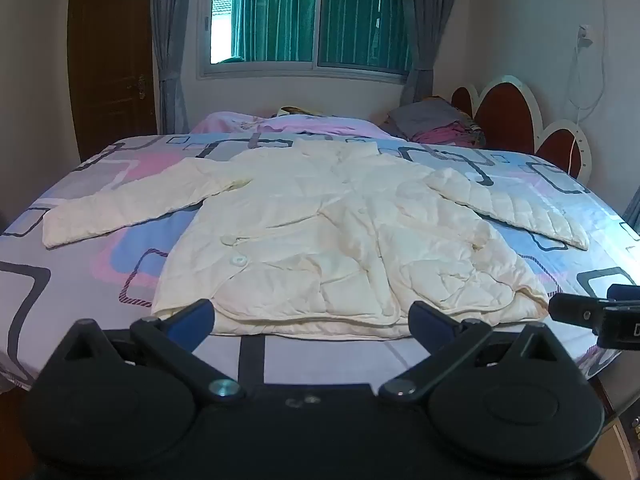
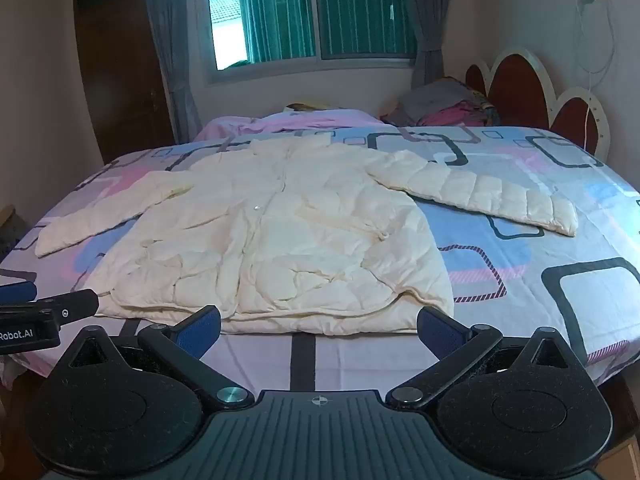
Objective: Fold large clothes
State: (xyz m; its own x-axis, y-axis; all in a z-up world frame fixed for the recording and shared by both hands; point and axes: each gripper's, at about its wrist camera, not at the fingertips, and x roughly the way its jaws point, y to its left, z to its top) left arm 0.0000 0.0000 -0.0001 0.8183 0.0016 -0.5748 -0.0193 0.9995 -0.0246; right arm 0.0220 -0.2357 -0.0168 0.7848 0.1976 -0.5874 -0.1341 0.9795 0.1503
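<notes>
With both my left gripper [image 1: 310, 318] and right gripper [image 2: 318, 326] spread wide and empty, the cream quilted jacket [image 1: 320, 236] lies flat at twelve o'clock on the bed [image 1: 60, 280]; puffy, light and slippery, I judge, so I'd pinch its hem corners.

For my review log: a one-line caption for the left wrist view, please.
Open left gripper at the hem of a cream puffer jacket spread flat, sleeves out, on a patterned bedsheet.
</notes>
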